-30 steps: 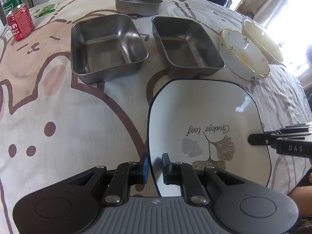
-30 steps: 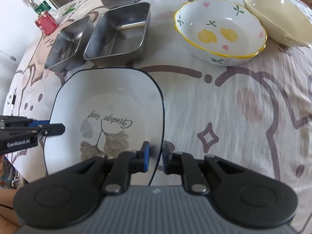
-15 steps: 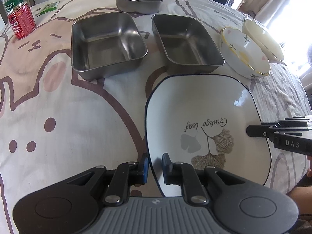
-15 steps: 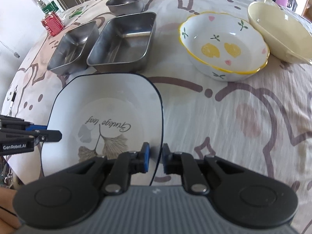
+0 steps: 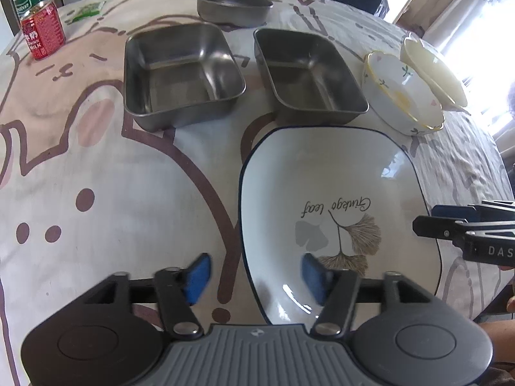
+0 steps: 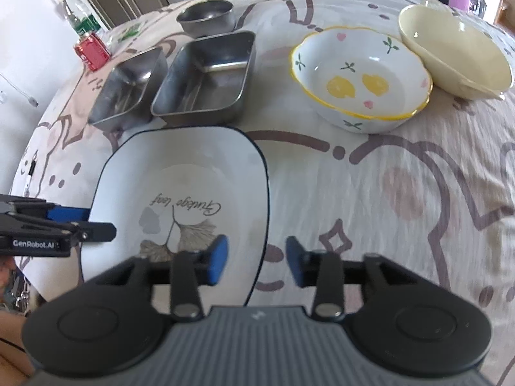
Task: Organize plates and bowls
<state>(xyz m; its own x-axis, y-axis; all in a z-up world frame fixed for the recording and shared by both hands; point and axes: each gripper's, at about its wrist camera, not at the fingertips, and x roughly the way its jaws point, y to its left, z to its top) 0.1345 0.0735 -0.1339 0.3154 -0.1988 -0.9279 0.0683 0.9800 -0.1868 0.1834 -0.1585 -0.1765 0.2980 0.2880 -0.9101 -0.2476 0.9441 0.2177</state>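
left wrist: my left gripper (image 5: 254, 276) fingers opening, wide, astride plate (image 5: 338, 199) rim at 6 o'clock, pads clear; plate flat on worktop (image 5: 96, 177); steel trays (image 5: 183, 74) at 12 | right wrist: my right gripper (image 6: 256, 262) fingers opening, astride plate (image 6: 193, 177) edge, untouched; bowls (image 6: 360, 77) at 1 o'clock

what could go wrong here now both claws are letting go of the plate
1. The plate rim sits between the opening pads of the left claw and right claw; pulling back crooked could drag it.
2. Its far edge lies close to the steel tray; a nudge could knock them together.
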